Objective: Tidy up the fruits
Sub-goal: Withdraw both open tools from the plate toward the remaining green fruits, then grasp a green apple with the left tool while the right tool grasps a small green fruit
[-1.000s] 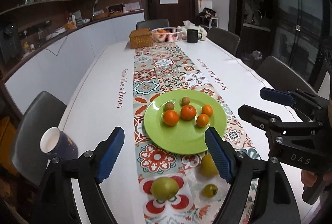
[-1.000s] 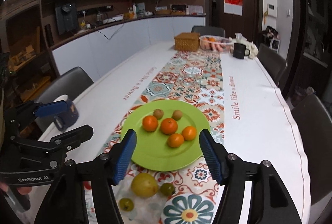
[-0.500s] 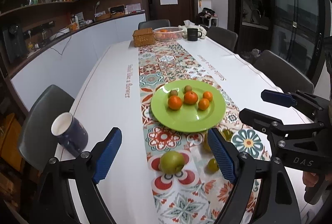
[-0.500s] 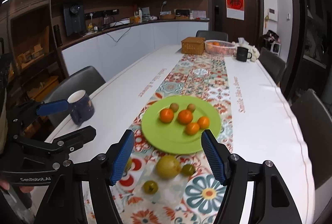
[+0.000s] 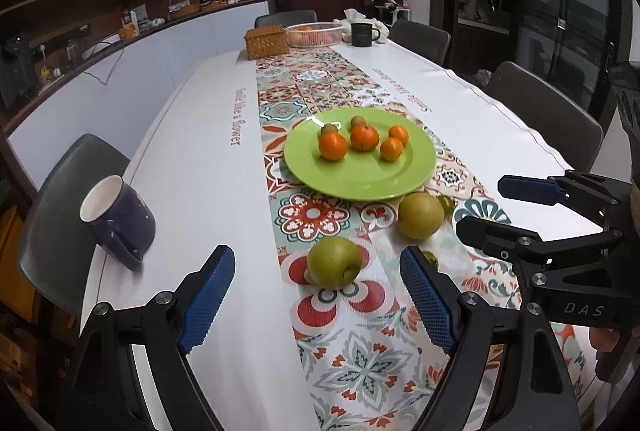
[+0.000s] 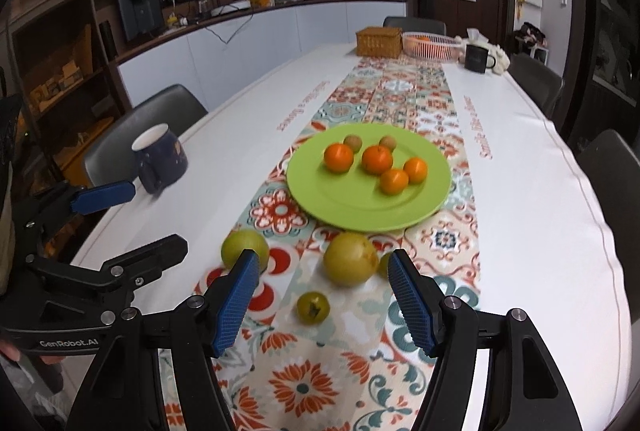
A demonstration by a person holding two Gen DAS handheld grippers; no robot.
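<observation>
Left wrist view: left gripper (image 5: pixel 318 293) spread wide, nothing held. Green pear (image 5: pixel 334 262) straight ahead, centred between the fingertips and just beyond them, resting on the patterned runner (image 5: pixel 360 359); roughly round, stem end seemingly turned toward the fingers, so no marked long axis. Yellow pear (image 5: pixel 420 216) ahead and to the right of the right finger, just short of the green plate (image 5: pixel 360 183), which carries four oranges and two small brown fruits. One small green fruit (image 5: pixel 430 258) partly hidden behind the right fingertip, another (image 5: pixel 446 205) behind the yellow pear. Blue mug (image 5: pixel 118 215) well to the left, near the table edge. Right gripper (image 5: pixel 490 209) to the far right, also spread wide. Right wrist view: right gripper (image 6: pixel 320 289) wide, empty. Yellow pear (image 6: pixel 351 258) just beyond the gap, slightly right of centre; small green fruit (image 6: pixel 313 307) inside the gap, nearest the fingers. Green pear (image 6: pixel 245 249) partly behind the left fingertip. Judgement: left gripper better aligned for the green pear, right gripper for the yellow pear or small fruit. Surface: long white table (image 6: pixel 540 199), flat. Room: kitchen-dining space with counter, shelves, chairs, a dark door at the far end.
</observation>
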